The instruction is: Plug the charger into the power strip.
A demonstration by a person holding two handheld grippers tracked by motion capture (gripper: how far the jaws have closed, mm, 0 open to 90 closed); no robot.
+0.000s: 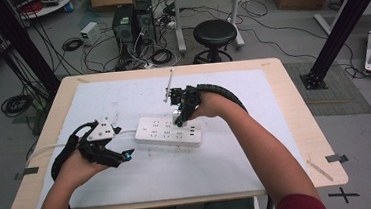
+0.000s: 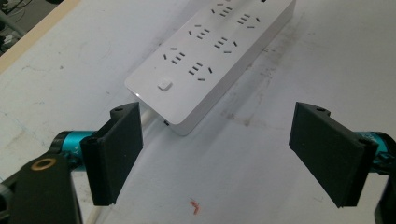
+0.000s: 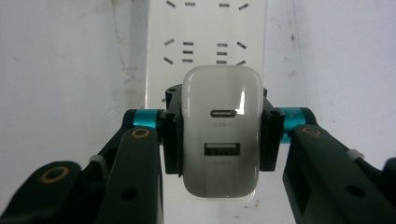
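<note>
Right gripper (image 3: pixel 219 140) clamps charger (image 3: pixel 220 135) over power strip (image 1: pixel 168 131) — left gripper (image 2: pixel 219 154) agape.

A white power strip (image 1: pixel 168 132) lies flat near the middle of the tabletop, its long side running left to right, with rows of sockets and a square button at its left end. A white USB charger (image 3: pixel 221 130), showing one USB-C and one USB-A port, sits over the strip's right part.
</note>
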